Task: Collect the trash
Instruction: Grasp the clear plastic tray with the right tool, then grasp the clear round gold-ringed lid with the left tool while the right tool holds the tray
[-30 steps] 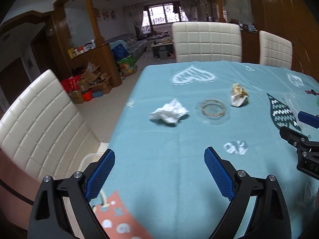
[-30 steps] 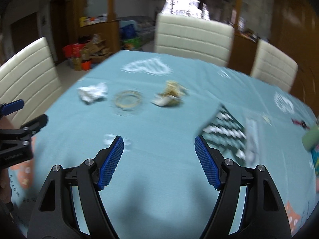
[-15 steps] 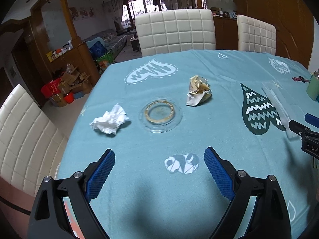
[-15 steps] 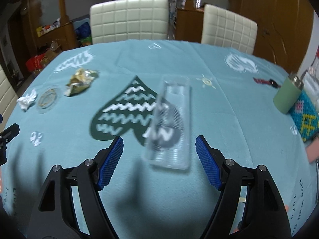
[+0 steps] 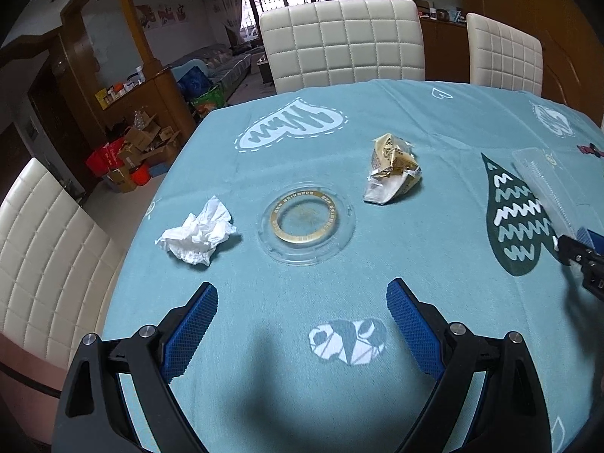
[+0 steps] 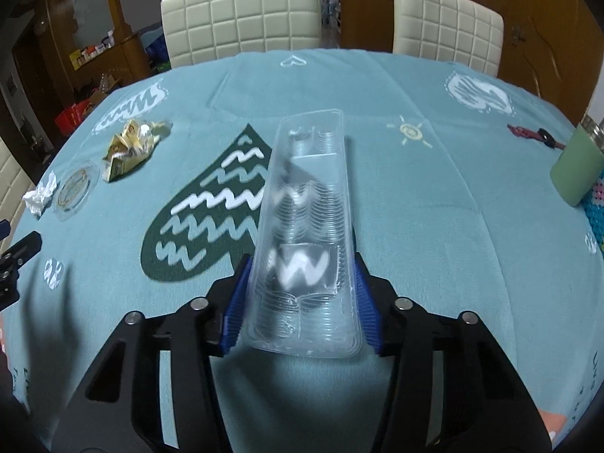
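1. L side first: crumpled tissue (image 5: 198,234) lies near the table's left edge, untouched. Just right of it the clear round lid (image 5: 306,220) w/ gold ring, then the yellow wrapper (image 5: 392,168) further back-right. All three sit closer and lower in the L wrist view than a sec ago, so the L hand has come in over this cluster.
2. Left gripper (image 5: 302,304): jaws wide apart, nothing between the pads, same gap as before. It hovers short of the lid, tissue ahead-left of it. Judgement: lined up for a pickup, not yet started.
3. Right gripper (image 6: 300,294): the main change. Half a sec ago it was wide w/ the clear plastic tray (image 6: 307,226) lying loose between the fingers; its jaws have just been closing, and the blue pads now press on both long sides of the tray's near end. First trash item looks secured, though it's thin plastic and could flex or slip.
4. View diffs: only the R view shows the pads on the tray, plus the green cup (image 6: 577,166) at far right (prob. not trash). L view catches just a sliver of tray and R fingertip at its right edge, but shows the tissue/lid/wrapper much clearer.
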`<action>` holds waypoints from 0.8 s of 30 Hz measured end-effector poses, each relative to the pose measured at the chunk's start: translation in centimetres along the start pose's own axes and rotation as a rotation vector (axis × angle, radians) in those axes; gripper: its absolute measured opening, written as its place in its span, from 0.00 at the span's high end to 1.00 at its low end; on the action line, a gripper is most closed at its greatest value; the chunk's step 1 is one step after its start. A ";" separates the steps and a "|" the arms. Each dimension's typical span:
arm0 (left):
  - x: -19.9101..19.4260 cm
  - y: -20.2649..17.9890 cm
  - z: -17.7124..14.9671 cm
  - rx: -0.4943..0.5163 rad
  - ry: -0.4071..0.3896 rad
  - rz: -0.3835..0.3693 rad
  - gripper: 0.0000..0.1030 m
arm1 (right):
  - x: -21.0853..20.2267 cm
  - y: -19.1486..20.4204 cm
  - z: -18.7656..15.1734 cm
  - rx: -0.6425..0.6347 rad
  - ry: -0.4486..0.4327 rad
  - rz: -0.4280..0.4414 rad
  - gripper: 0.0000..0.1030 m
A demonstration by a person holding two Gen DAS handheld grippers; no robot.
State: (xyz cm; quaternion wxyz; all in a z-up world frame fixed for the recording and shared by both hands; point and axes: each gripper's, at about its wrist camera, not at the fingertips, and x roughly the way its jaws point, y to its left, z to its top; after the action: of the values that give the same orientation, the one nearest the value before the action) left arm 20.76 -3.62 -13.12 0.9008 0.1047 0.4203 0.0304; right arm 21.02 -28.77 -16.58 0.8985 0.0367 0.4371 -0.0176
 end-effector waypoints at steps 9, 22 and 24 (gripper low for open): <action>3.0 1.2 1.4 -0.032 0.039 -0.019 0.14 | -0.6 2.1 2.3 -0.031 -0.079 0.017 0.55; 6.5 0.2 4.0 0.009 0.082 -0.071 0.14 | 0.4 3.8 3.2 -0.042 -0.069 0.069 0.55; 7.3 0.3 4.4 0.014 0.094 -0.069 0.14 | 0.5 3.7 3.3 -0.042 -0.068 0.068 0.55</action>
State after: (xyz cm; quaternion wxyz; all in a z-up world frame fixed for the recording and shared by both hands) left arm 28.83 -3.03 -15.79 0.8798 0.0949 0.4658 0.0013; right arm 24.22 -25.32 -14.77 0.9135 0.0319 0.4051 0.0208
